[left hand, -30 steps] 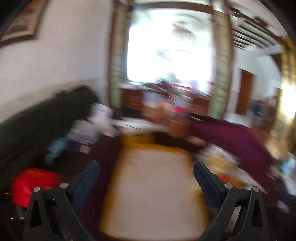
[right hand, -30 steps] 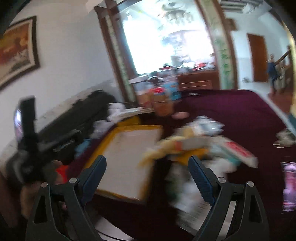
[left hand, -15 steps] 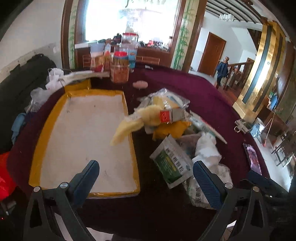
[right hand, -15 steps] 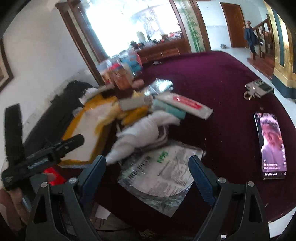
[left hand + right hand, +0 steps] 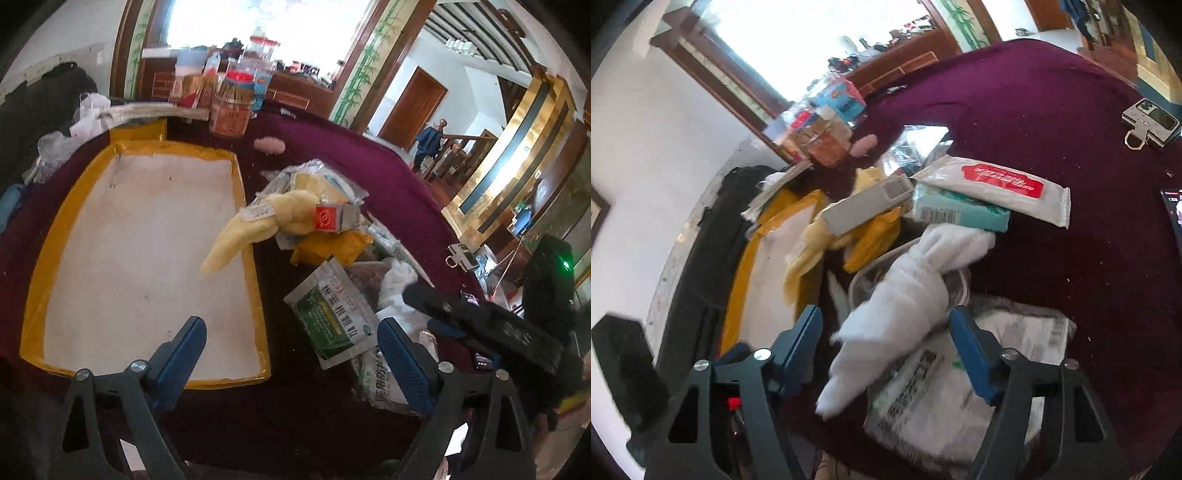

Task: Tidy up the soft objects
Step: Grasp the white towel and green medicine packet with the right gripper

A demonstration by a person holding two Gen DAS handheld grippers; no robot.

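Note:
A yellow-rimmed tray (image 5: 66, 236) with a white floor lies on the maroon table; it also shows in the right wrist view (image 5: 738, 295). Beside it is a pile: a knotted yellow towel (image 5: 258, 225) overhanging the tray rim, a knotted white towel (image 5: 905, 295), a green-white packet (image 5: 328, 314), a wet-wipe pack (image 5: 993, 184), a teal pack (image 5: 956, 214) and a grey carton (image 5: 864, 210). My left gripper (image 5: 291, 343) is open above the tray's near right corner. My right gripper (image 5: 886, 339) is open, its fingers either side of the white towel's lower end.
Jars and boxes (image 5: 229, 103) stand at the table's far side past the tray. A small pink object (image 5: 269, 144) lies near them. A phone (image 5: 1174, 218) and a silver device with key ring (image 5: 1148, 123) lie at the right. A black sofa (image 5: 709, 236) is to the left.
Both grippers have swung down and closer to the table. The right gripper has come up to the white towel, which now sits between its fingers. Both stayed open.

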